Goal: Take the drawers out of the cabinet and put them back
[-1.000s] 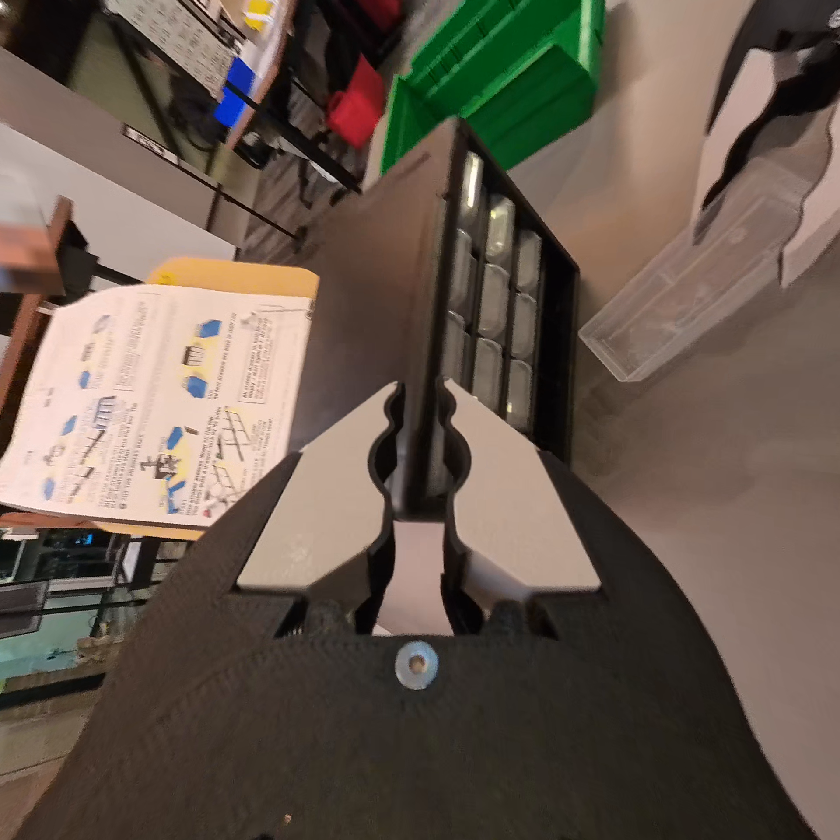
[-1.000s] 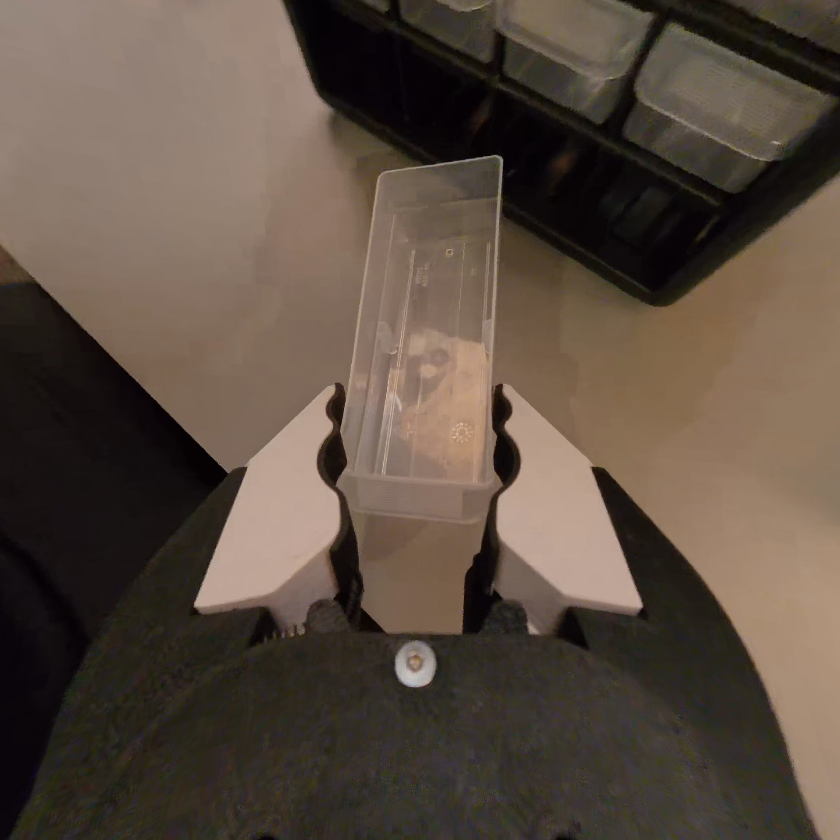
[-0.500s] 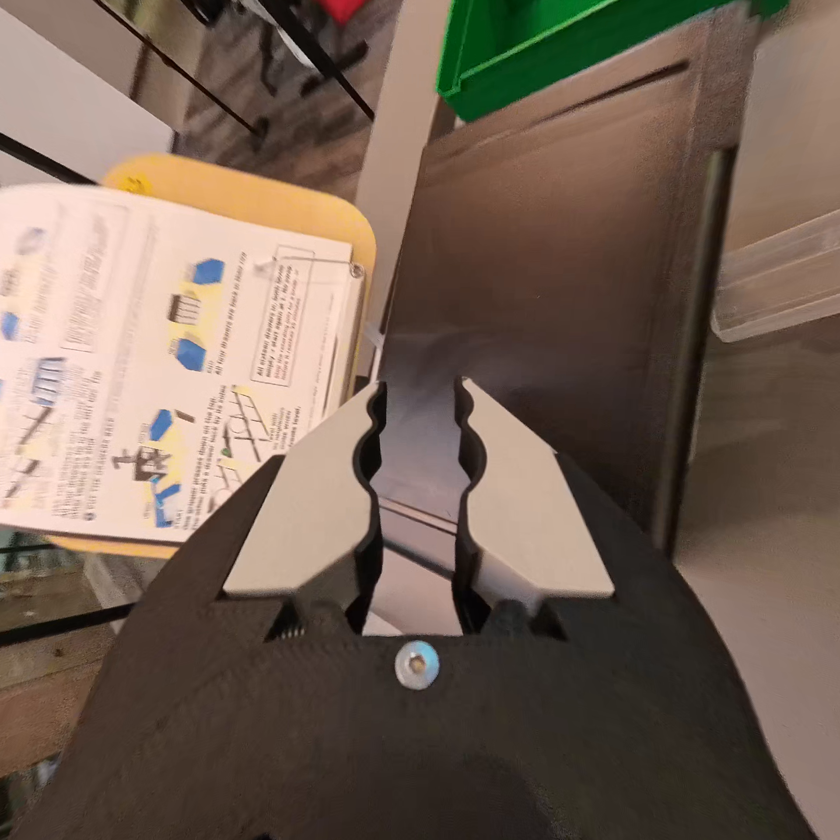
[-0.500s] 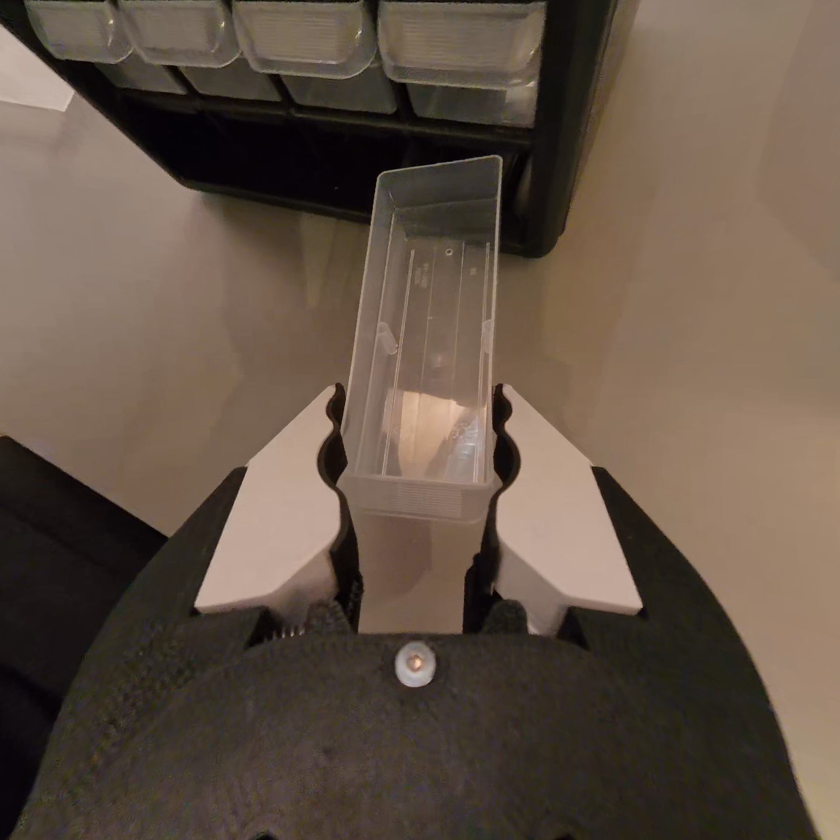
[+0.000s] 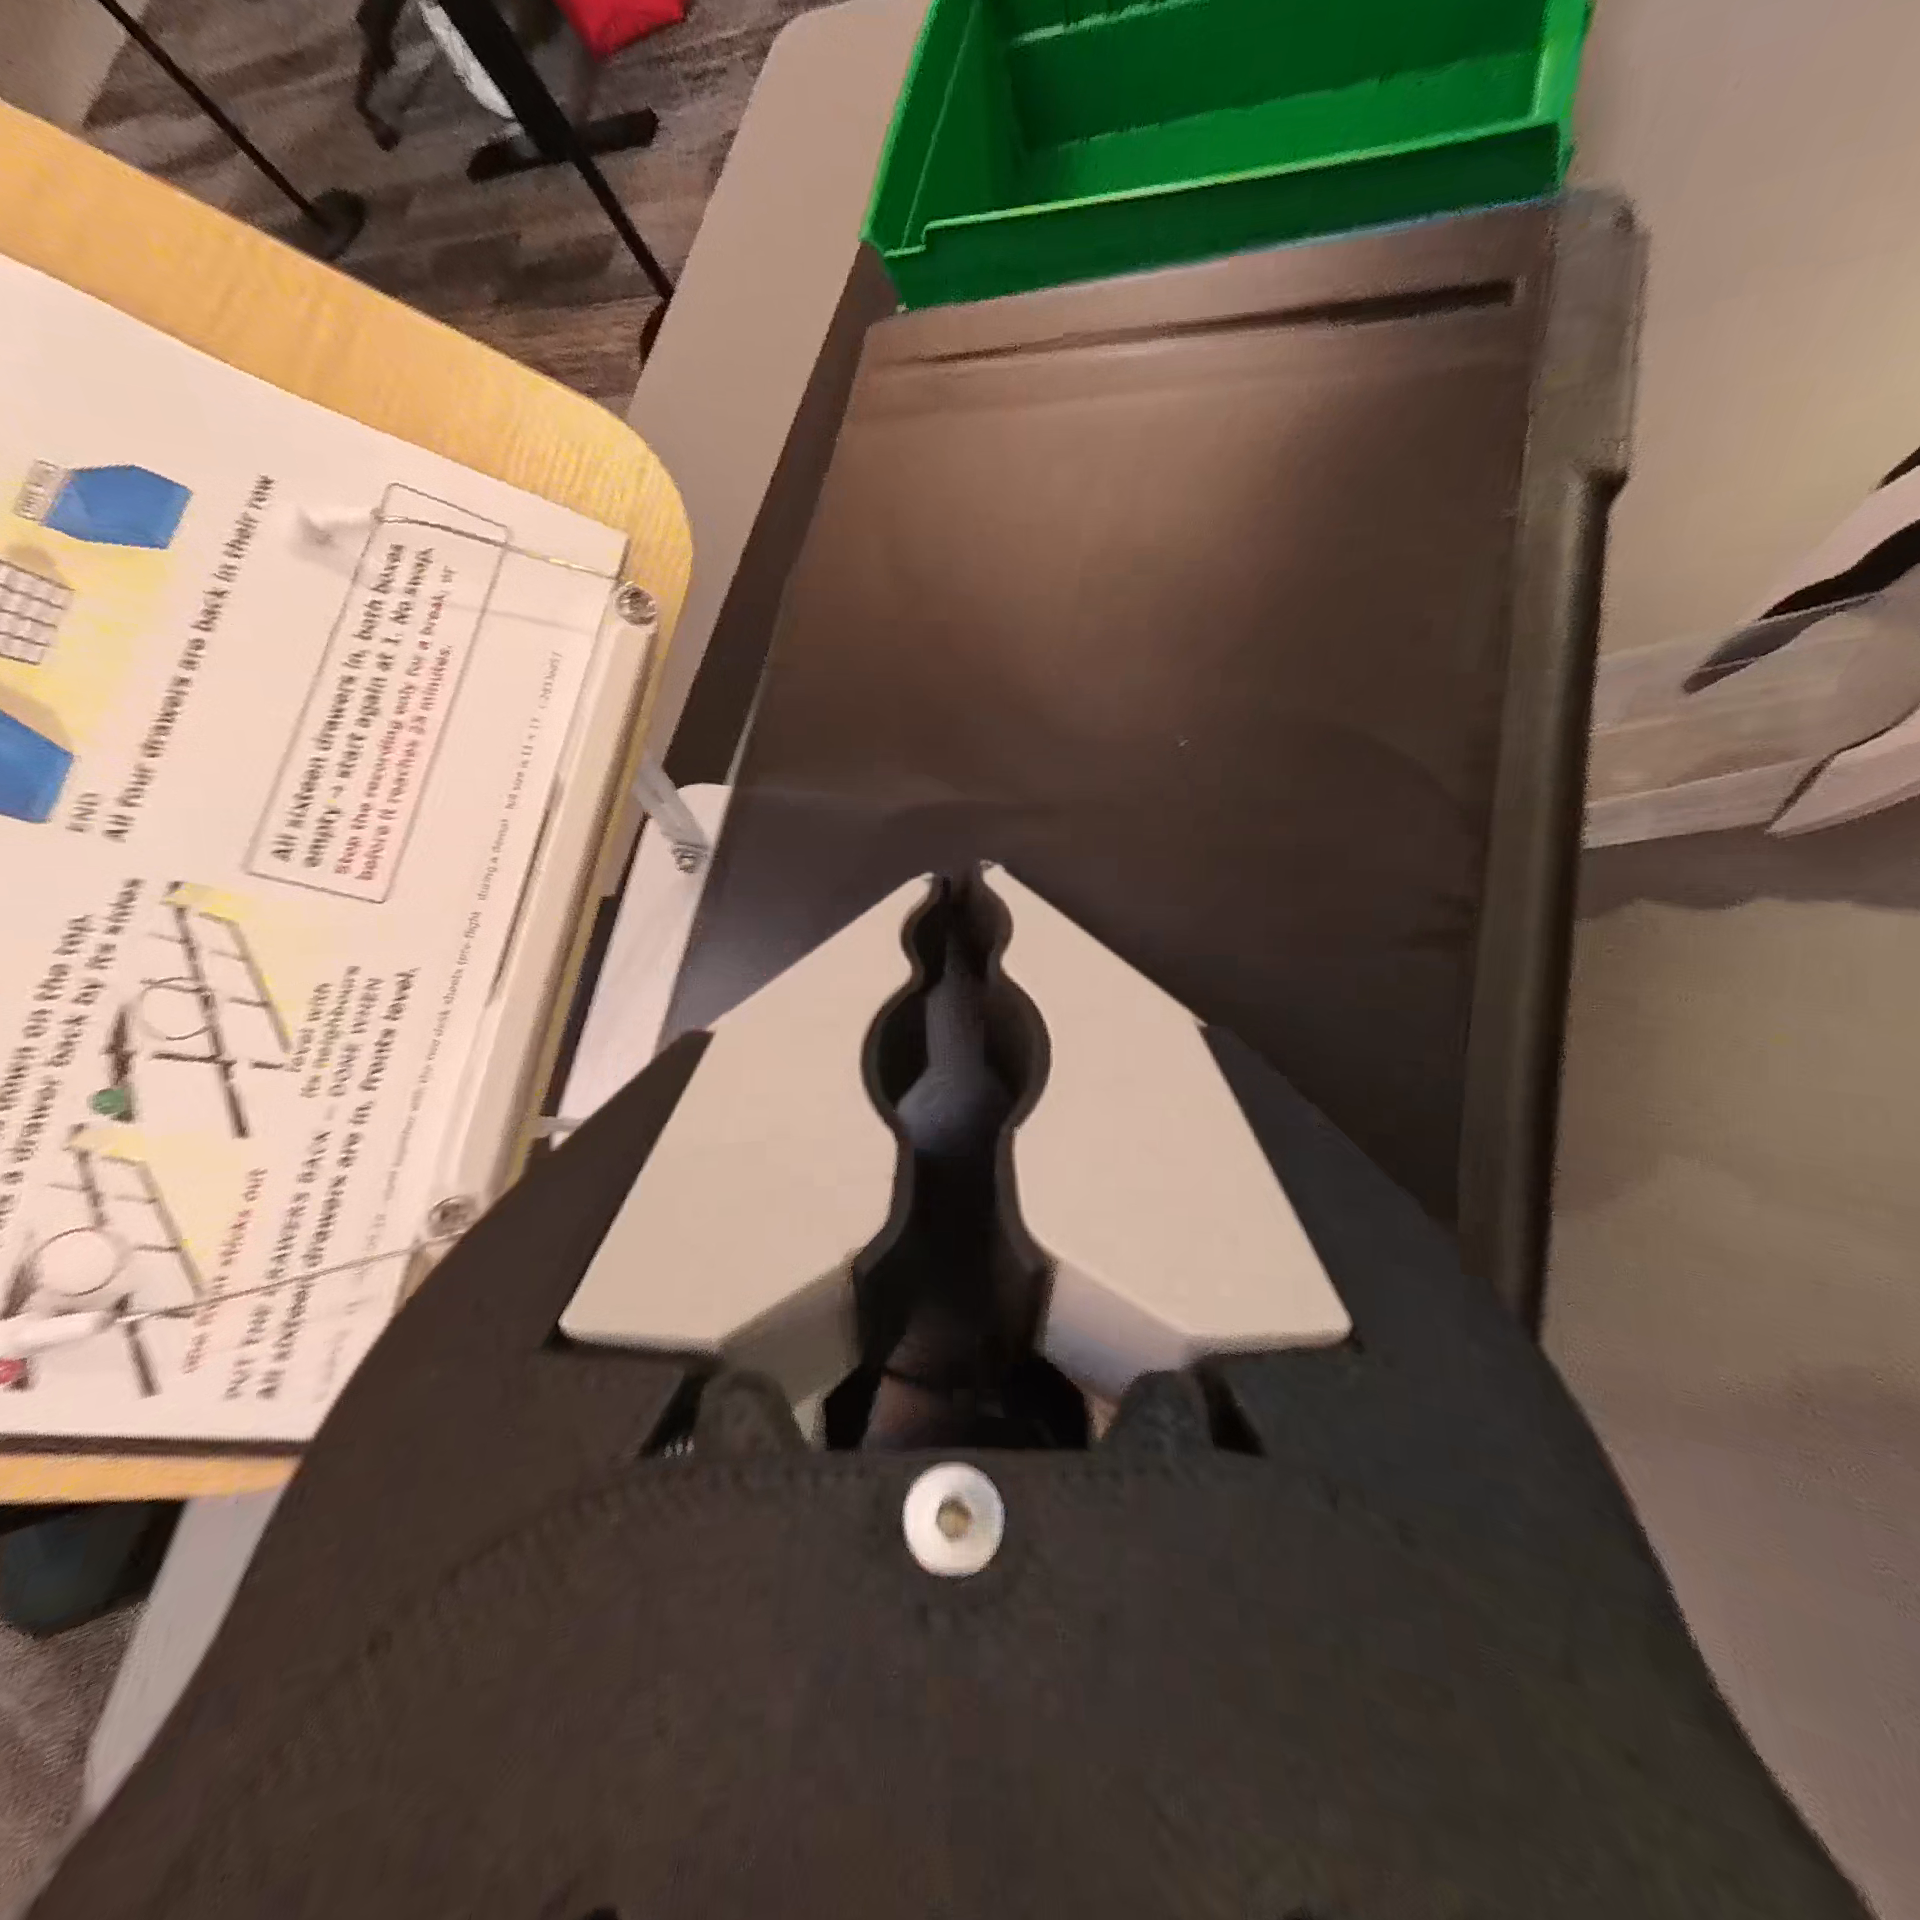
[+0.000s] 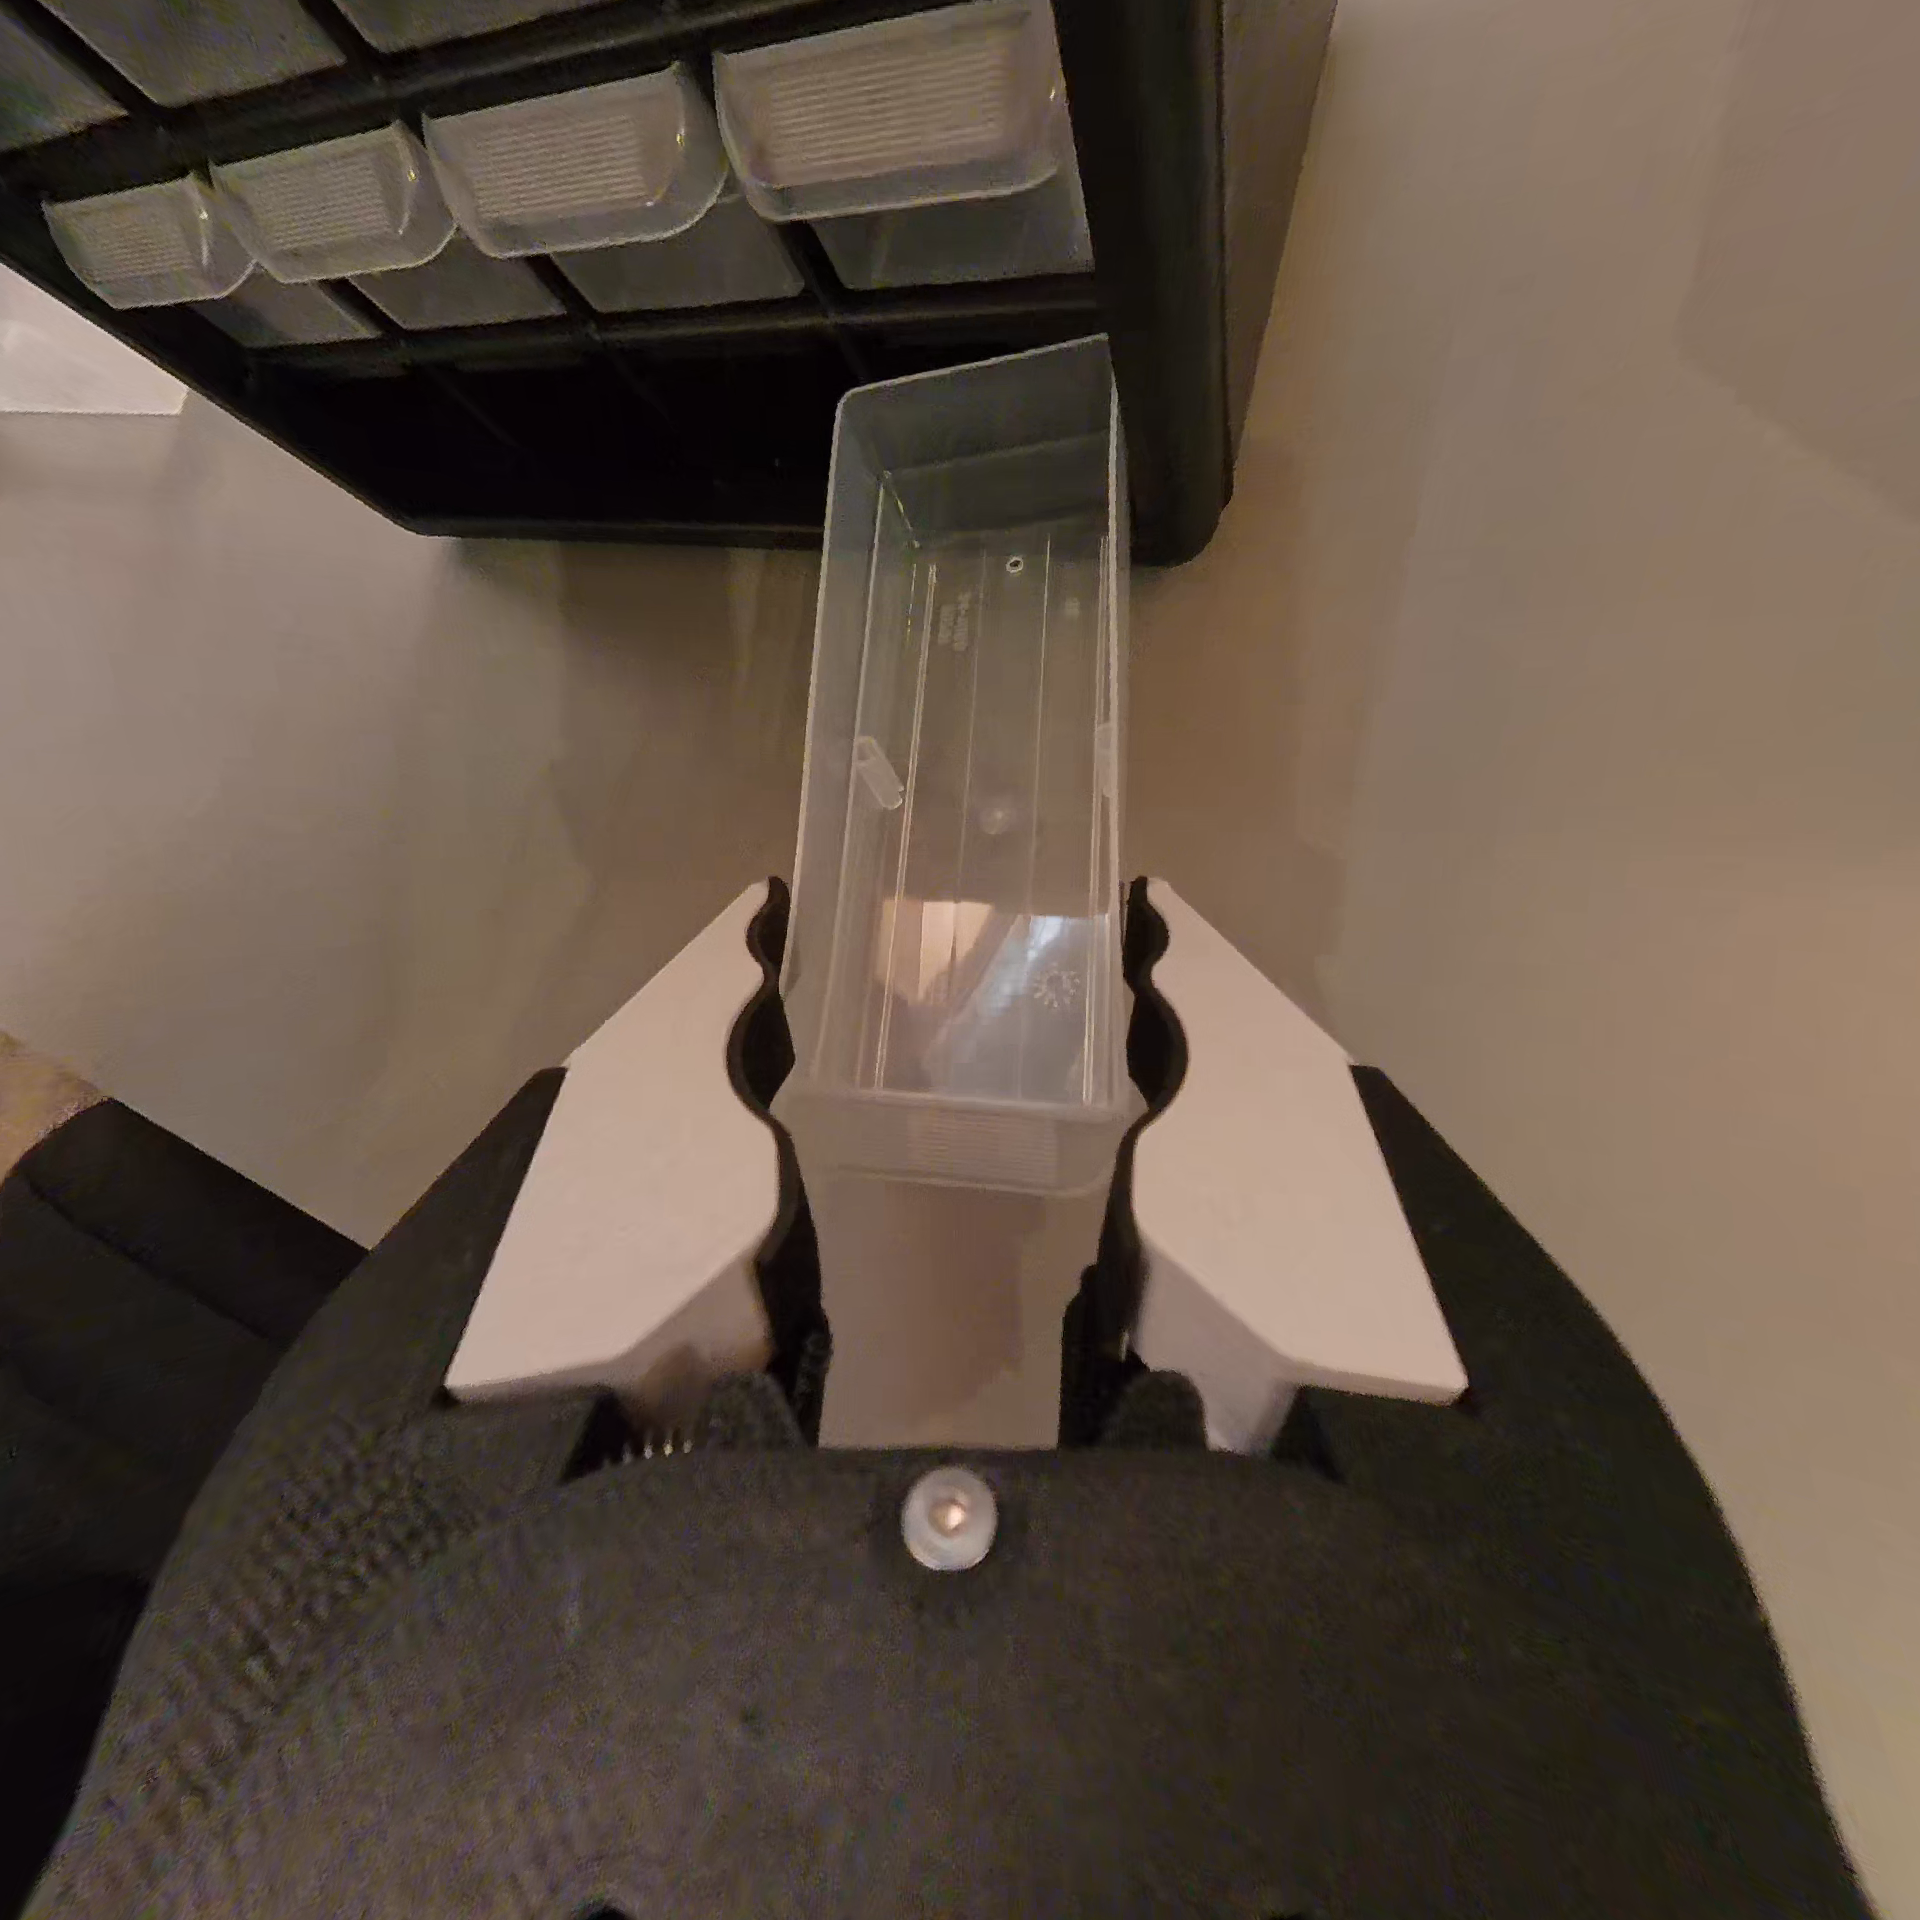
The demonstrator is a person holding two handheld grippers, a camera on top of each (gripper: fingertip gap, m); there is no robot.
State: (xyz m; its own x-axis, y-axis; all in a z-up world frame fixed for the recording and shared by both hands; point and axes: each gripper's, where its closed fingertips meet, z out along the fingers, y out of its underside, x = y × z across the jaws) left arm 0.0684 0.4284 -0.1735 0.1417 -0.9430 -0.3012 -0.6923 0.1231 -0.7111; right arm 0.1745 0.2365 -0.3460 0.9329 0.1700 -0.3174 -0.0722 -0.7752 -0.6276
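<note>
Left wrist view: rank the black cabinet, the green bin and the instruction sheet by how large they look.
1. Black cabinet: its top fills the middle of the view.
2 and 3. Instruction sheet and green bin: both are cut off by the frame and the bin lies farther away, so their order is unsure.

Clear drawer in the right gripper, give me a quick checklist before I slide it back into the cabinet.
1. Grip: right gripper fingers clamp both sides of the clear drawer at its handle end: ok.
2. Drawer contents: it looks empty: ok.
3. Target slot: the bottom row of the black cabinet is dark and open ahead of the drawer: ok.
4. Alignment: the drawer's far end points toward the rightmost bottom slot, but whether it is square to it: cannot tell.
5. Cabinet braced: left gripper is shut, over the cabinet's top; contact: cannot tell.
6. Path: bare table in front of the slot: ok.
</note>
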